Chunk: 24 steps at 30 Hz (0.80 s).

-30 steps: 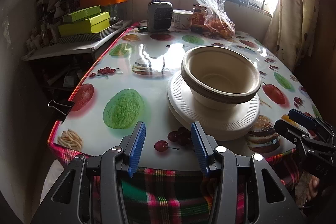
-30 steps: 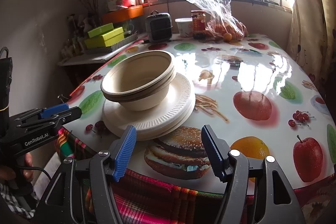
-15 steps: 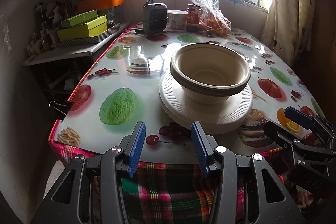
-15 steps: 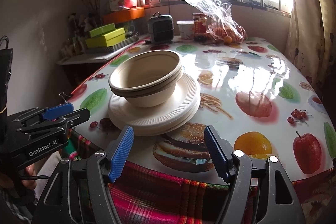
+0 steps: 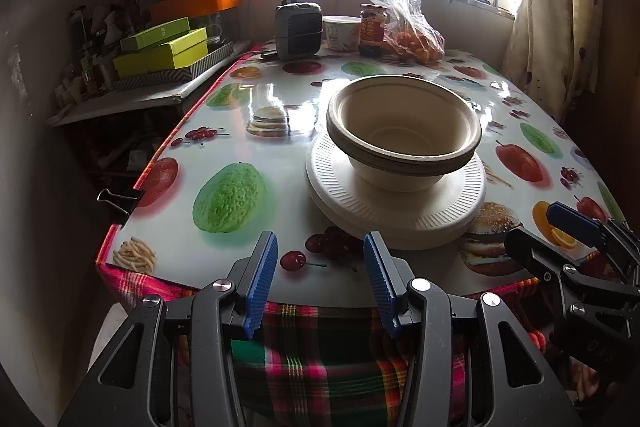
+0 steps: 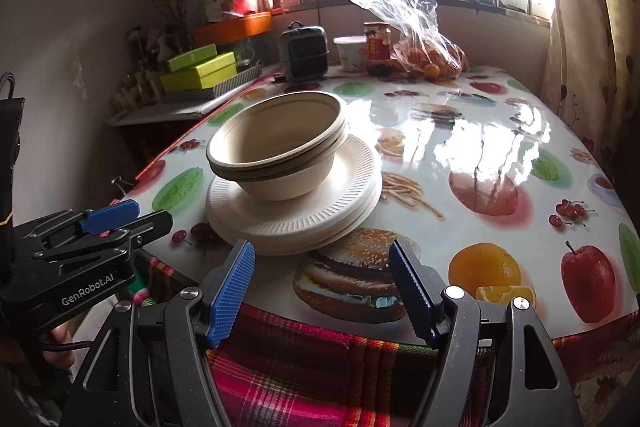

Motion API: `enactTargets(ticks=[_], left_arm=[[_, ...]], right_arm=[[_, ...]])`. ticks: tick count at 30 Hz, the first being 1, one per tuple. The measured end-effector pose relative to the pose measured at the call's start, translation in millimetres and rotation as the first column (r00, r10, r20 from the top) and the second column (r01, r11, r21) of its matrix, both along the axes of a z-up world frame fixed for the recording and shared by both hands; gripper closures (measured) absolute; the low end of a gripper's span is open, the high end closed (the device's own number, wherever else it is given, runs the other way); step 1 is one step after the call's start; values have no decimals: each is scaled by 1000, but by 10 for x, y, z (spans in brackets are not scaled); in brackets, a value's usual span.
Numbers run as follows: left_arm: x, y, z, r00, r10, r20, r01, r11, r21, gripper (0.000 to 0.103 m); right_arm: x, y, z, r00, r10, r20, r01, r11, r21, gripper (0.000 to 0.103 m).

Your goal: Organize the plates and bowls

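Nested beige paper bowls (image 5: 404,125) (image 6: 276,143) sit on a stack of white ribbed plates (image 5: 400,211) (image 6: 296,223) near the front edge of the table. My left gripper (image 5: 320,273) hovers open over the table's front edge, just short of the plates, with nothing between its blue pads. My right gripper (image 6: 322,289) is open too, near the same edge, to the right of the stack and apart from it. Each gripper shows at the side of the other's view: the right (image 5: 576,227), the left (image 6: 108,215).
The table (image 5: 240,131) wears a glossy fruit-print cover over a plaid cloth. At its far end stand a small grey heater (image 5: 298,31), a white tub (image 5: 342,33), a jar (image 5: 374,27) and a plastic bag of oranges (image 5: 412,39). Green boxes (image 5: 160,47) lie on a side shelf at the left.
Both views have drawn back slightly from the table, so the bowl-and-plate stack sits a little farther off. The stack has not moved and both grippers stay open.
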State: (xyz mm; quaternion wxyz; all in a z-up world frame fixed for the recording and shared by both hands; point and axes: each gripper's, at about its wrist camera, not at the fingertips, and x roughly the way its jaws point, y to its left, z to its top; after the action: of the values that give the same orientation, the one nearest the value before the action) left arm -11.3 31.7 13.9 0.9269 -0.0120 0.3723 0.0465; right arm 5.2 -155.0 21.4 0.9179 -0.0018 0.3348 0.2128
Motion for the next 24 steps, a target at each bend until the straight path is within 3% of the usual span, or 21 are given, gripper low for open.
enactTargets(ticks=[24], left_arm=[[-3,-26,-5,1000,-7,-3,7,1000,2,57]], right_arm=[[-2,-7,-5,1000,1,1,-1,1000,1,33]])
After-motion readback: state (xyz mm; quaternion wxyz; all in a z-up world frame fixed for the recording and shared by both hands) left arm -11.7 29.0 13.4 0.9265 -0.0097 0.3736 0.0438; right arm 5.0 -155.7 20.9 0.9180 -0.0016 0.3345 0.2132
